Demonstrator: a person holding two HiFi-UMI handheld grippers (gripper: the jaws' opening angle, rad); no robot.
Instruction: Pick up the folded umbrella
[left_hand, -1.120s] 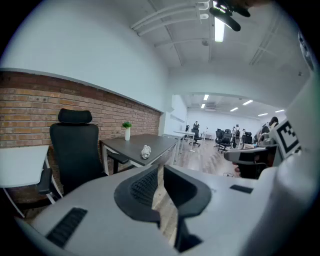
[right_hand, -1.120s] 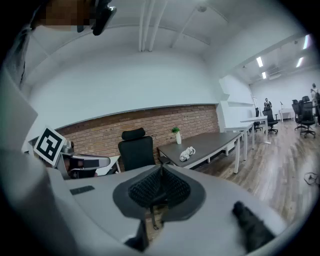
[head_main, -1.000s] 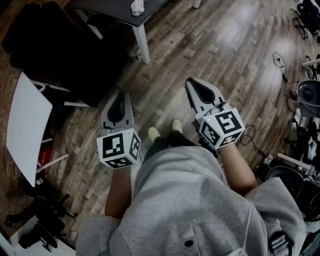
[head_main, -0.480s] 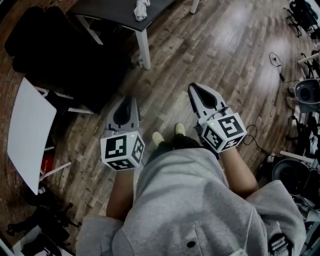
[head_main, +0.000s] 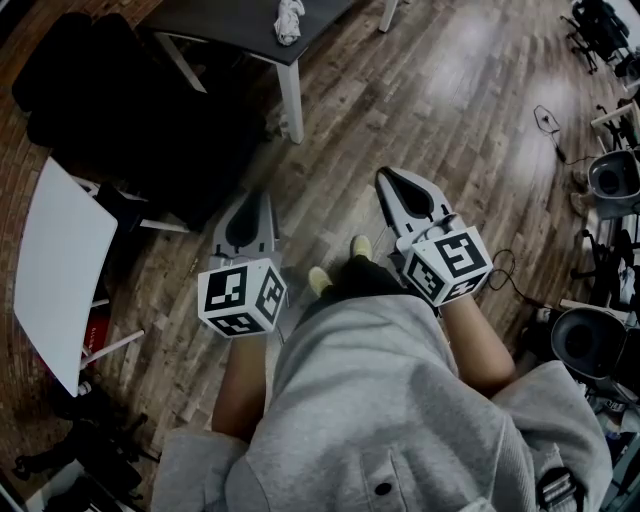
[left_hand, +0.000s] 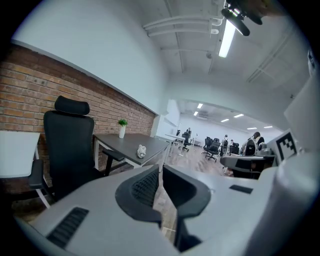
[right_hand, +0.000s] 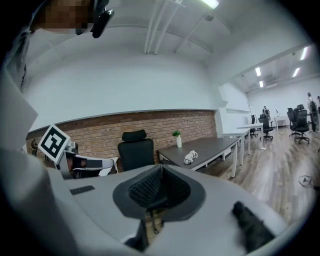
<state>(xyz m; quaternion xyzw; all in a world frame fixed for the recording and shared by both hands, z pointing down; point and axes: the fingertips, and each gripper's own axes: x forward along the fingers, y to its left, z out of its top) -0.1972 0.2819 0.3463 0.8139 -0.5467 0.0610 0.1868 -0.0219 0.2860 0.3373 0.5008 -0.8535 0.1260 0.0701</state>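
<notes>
The left grey gripper (head_main: 254, 200) and the right grey gripper (head_main: 388, 180) hang over the wood-plank floor (head_main: 450, 90), each with its jaws closed on nothing. The whitish folded umbrella (head_main: 289, 20) lies on the dark grey counter (head_main: 225, 22), at twelve o'clock in the head view and well apart from both.

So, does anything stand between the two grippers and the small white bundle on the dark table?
Nothing visible does. Only bare wooden floor lies between the left gripper, the right gripper and the dark table bearing the white bundle. The black chair stands left of that path.
</notes>
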